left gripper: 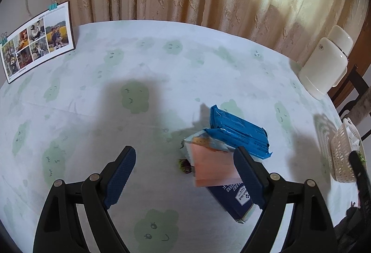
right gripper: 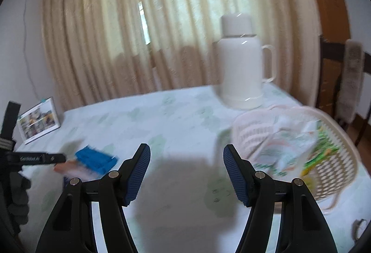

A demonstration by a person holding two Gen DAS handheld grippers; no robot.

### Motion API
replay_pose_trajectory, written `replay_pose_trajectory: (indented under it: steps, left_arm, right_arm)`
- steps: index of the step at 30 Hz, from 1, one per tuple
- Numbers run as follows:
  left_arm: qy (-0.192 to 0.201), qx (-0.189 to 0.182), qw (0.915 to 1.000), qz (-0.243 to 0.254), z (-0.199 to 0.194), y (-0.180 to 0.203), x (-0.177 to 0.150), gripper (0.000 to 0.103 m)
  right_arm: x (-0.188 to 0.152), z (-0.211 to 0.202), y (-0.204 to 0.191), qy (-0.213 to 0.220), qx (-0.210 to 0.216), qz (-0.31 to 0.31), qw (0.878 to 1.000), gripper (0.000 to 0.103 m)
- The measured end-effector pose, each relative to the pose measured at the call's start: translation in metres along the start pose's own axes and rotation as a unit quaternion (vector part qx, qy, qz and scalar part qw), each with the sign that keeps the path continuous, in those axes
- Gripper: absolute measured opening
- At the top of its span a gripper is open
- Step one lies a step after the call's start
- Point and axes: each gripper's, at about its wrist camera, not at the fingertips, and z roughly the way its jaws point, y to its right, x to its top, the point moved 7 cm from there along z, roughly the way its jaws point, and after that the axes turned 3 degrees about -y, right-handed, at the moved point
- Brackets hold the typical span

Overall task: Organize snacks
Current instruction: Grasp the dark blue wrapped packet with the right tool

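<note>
While the left gripper (left gripper: pixel 185 174) hangs over the worktop (left gripper: pixel 162 67) with its fingers (left gripper: pixel 121 174) spread wide and empty, the snack pile lies just under its right finger: a pink packet (left gripper: pixel 213 167) on a navy box (left gripper: pixel 234 202), with a blue pack (left gripper: pixel 238 130) behind. If the fingers close here, they may catch only the pink packet's edge and drag the stack. The box's long axis runs from the pile toward the camera; the blue pack lies slantwise. Further right, the right gripper (right gripper: pixel 186 172) stands half open, holding nothing, beside the basket (right gripper: pixel 334 172) already carrying packets; a swing could knock it.
</note>
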Motion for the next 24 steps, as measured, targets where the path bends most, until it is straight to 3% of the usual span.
replay_pose_trajectory:
  steps: [2,6,10,13,17,24]
  left_arm:
    - [0.005,0.000,1.0000,-0.004,-0.003,-0.003,0.001,0.083]
    - [0.011,0.000,0.9999,-0.013,-0.009,-0.011,0.004,0.083]
    - [0.013,0.002,0.9996,-0.024,-0.011,-0.018,0.006,0.083]
    - [0.010,-0.001,0.9995,-0.031,-0.011,-0.021,0.007,0.083]
    - [0.014,-0.005,0.9993,-0.035,-0.015,-0.023,0.008,0.083]
    - [0.019,-0.019,0.9982,-0.053,-0.022,-0.029,0.012,0.083]
  right_arm:
    - [-0.006,0.007,-0.009,-0.025,0.039,0.000,0.999,0.069]
    - [-0.014,0.004,-0.032,-0.021,0.056,-0.037,0.998,0.071]
    - [-0.021,-0.003,-0.060,0.000,0.043,-0.093,0.995,0.071]
    - [-0.029,0.008,-0.077,-0.031,0.076,-0.106,0.991,0.071]
    - [-0.037,0.037,-0.105,-0.115,0.158,-0.114,0.974,0.071]
    - [-0.032,0.090,-0.141,-0.168,0.182,-0.145,0.958,0.071]
